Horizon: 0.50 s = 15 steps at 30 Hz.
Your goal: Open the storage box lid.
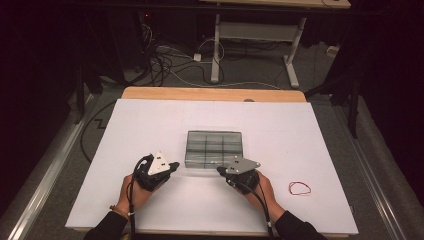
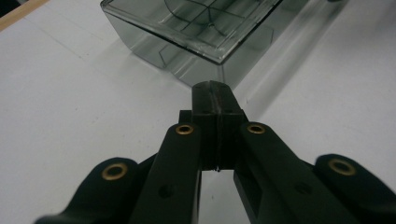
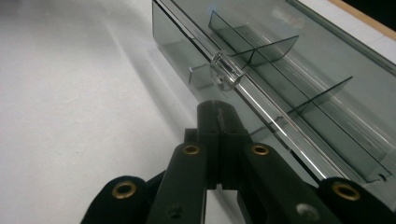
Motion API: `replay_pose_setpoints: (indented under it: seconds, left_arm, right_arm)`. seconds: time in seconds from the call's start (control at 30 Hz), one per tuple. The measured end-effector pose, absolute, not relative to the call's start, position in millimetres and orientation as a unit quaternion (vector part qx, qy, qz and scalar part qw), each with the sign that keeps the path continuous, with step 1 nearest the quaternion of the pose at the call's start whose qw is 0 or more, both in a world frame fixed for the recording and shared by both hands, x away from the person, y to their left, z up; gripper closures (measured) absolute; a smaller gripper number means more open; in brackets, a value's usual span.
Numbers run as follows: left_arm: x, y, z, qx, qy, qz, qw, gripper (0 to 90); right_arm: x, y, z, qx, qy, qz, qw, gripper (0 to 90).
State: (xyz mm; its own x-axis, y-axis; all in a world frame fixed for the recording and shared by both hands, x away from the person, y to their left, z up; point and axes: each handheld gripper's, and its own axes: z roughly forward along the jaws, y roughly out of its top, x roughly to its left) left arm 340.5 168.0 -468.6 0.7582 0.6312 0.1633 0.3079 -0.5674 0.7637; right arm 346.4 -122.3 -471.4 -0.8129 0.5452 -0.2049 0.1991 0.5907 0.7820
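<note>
White tabletop (image 1: pixel 150 130), dark cabled floor (image 1: pixel 170 65)

A smoky clear plastic box (image 1: pixel 214 148) lies flat mid-table on the white sheet, lid shut. Dividers inside split it into compartments, all looking bare. A small clear latch (image 3: pixel 225 72) sits on its near front edge, between the 2 hands.
</note>
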Motion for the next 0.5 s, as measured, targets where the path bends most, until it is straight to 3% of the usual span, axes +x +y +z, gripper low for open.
replay_pose_setpoints:
  seconds: [0.5]
  left_arm:
    - [350.2,154.7,-471.0,0.86,0.274,0.227,0.366,87.5]
  right_arm:
    - [350.2,-114.8,-470.2,0.203,0.858,0.414,0.227,90.0]
